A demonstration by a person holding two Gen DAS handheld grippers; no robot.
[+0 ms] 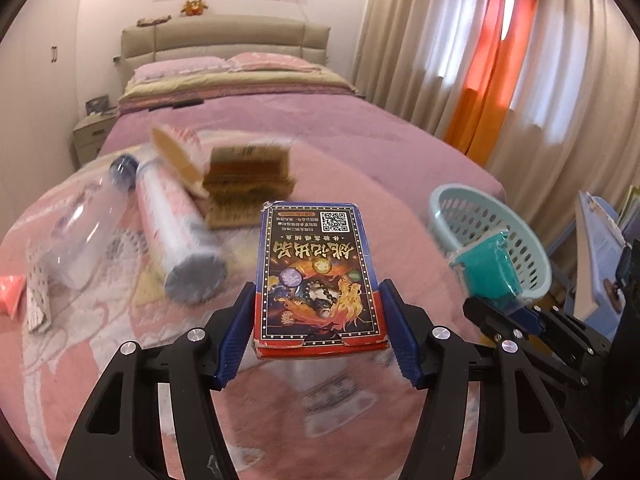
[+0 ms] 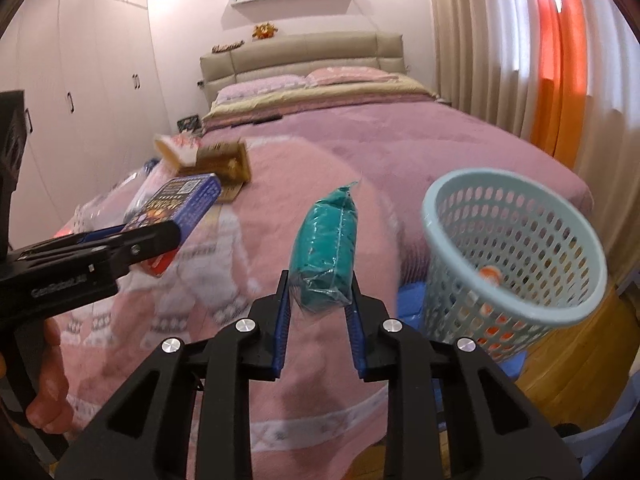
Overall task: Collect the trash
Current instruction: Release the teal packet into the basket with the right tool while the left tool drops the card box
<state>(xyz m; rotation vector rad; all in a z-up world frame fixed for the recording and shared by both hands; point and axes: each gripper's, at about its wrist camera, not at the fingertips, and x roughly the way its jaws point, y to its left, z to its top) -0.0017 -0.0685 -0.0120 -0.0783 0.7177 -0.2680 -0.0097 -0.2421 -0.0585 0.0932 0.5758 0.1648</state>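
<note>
My left gripper (image 1: 318,300) is shut on a flat blue and red printed box (image 1: 318,272) and holds it above the pink bedspread; the box also shows at the left of the right wrist view (image 2: 182,200). My right gripper (image 2: 318,284) is shut on a teal plastic-wrapped packet (image 2: 326,248), held above the bed; the packet also shows in the left wrist view (image 1: 490,272) in front of the basket. A pale blue perforated basket (image 2: 516,248) sits at the bed's right edge, with some orange and white bits inside; it also shows in the left wrist view (image 1: 480,216).
On the bed to the left lie a clear plastic bottle (image 1: 86,228), a white cylinder roll (image 1: 176,232), a brown box (image 1: 248,176) and a tan packet (image 1: 176,152). Curtains (image 1: 480,60) hang at the right. A wardrobe (image 2: 80,80) stands at the left.
</note>
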